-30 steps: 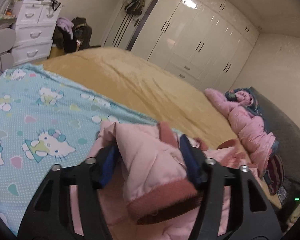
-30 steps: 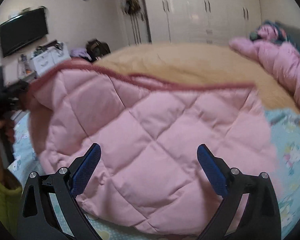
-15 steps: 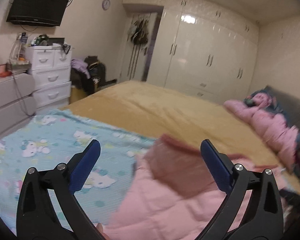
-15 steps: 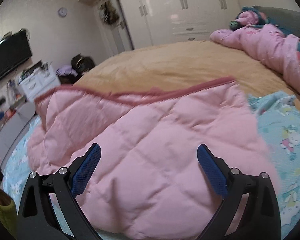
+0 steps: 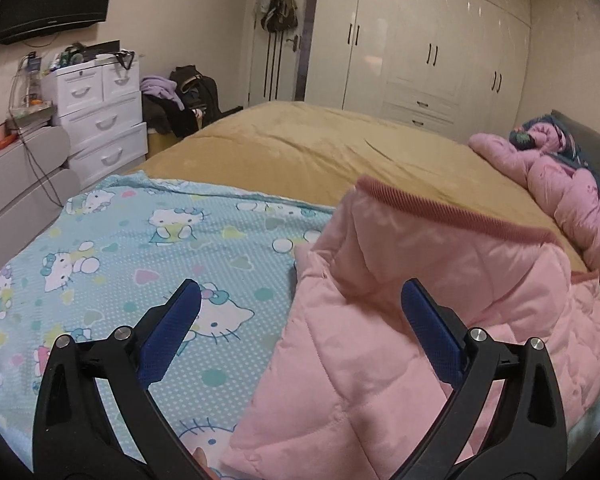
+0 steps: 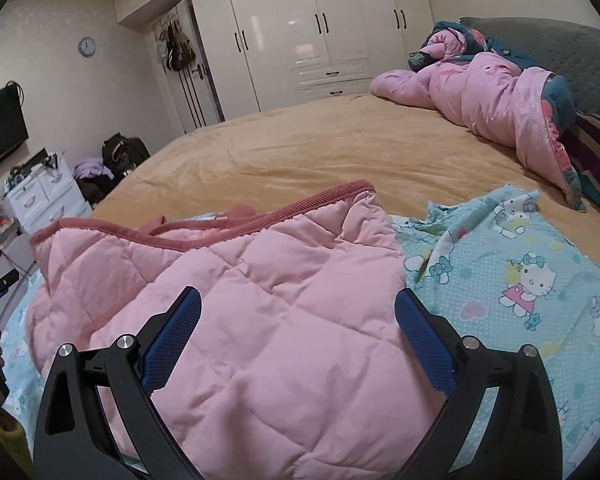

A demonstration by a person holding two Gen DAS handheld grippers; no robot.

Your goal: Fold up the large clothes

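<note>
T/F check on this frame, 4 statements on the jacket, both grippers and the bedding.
1. The left gripper is clamped on the pink quilted jacket. False: its jaws stand wide open, holding nothing.
2. The jacket lies on the blue cartoon-print sheet. True.
3. The right gripper is open above the jacket. True.
4. The pink duvet by the headboard is folded flat. False: it lies in a crumpled heap.
</note>
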